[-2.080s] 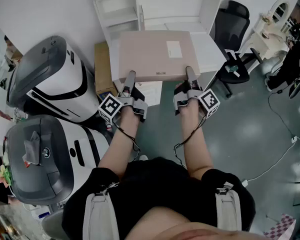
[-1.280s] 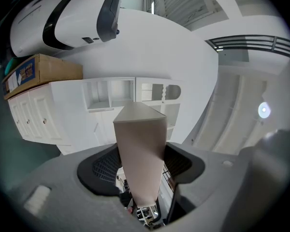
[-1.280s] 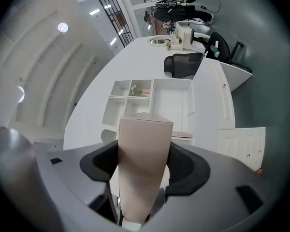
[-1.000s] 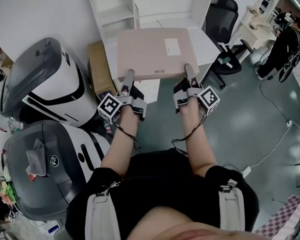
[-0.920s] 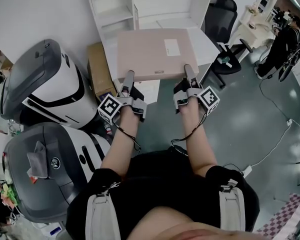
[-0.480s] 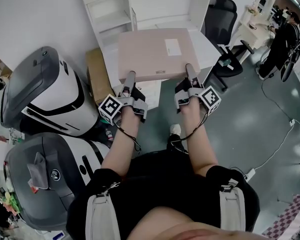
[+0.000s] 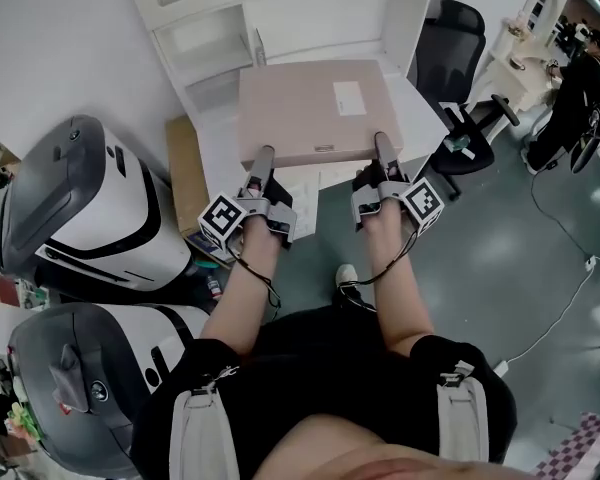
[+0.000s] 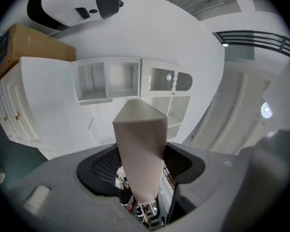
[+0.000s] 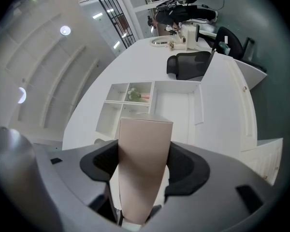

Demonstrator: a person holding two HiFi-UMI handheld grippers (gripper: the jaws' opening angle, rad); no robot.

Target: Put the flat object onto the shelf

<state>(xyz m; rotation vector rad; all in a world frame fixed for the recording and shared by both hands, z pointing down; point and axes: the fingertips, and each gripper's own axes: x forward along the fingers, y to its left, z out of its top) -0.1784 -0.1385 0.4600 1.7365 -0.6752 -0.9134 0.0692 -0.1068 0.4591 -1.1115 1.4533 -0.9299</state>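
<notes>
A flat pink-beige box (image 7: 315, 110) with a white label is held level in front of me, over a white desk. My left gripper (image 7: 263, 163) is shut on the box's near edge at the left, and my right gripper (image 7: 382, 150) is shut on the same edge at the right. In the left gripper view the box (image 8: 140, 153) stands edge-on between the dark pads. The right gripper view shows the box (image 9: 142, 166) clamped the same way. The white shelf unit (image 7: 280, 18) with open compartments stands just beyond the box's far edge.
A white desk (image 7: 425, 98) lies under the box. A black office chair (image 7: 460, 53) stands at the right. Two large grey-and-white machines (image 7: 75, 208) sit at the left, with a cardboard box (image 7: 185, 178) beside the desk. Another person (image 7: 580, 88) is at the far right.
The view has shifted: the shelf unit and desk now sit closer and lower in the head view, and the machines have slid down and left. The box stays held by both grippers.
</notes>
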